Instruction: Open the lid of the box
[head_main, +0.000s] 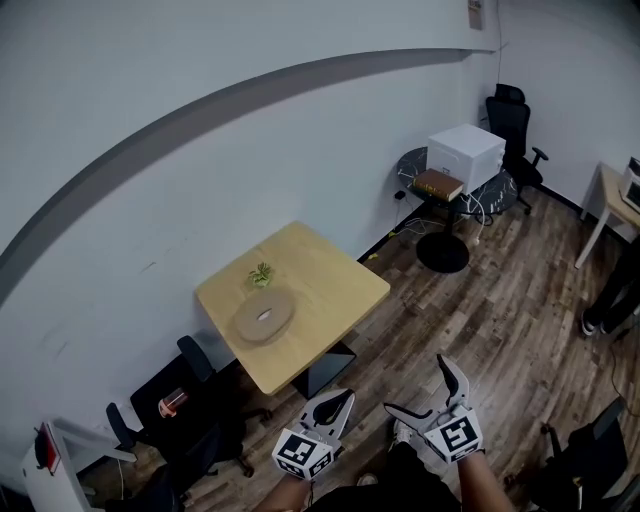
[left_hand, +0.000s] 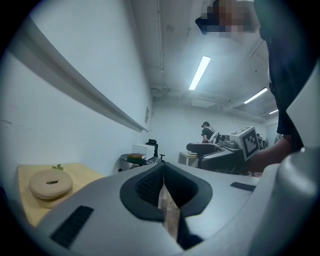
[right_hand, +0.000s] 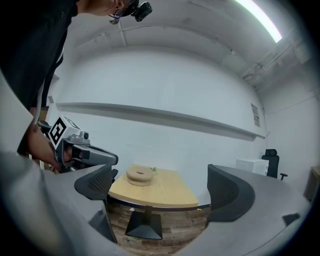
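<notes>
Well short of the round lidded box (head_main: 265, 315) up ahead-left on the table (head_main: 335, 285); nearer left claw (head_main: 333, 405) pinched shut, right claw (head_main: 425, 392) gaping, both empty.

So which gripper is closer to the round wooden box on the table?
Left. The left gripper hangs just off the near corner of the table, short of the round wooden box; the right gripper is farther out over the floor.

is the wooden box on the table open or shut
Shut: the lid sits flat on top of the round wooden box on the table, with no gap showing.
</notes>
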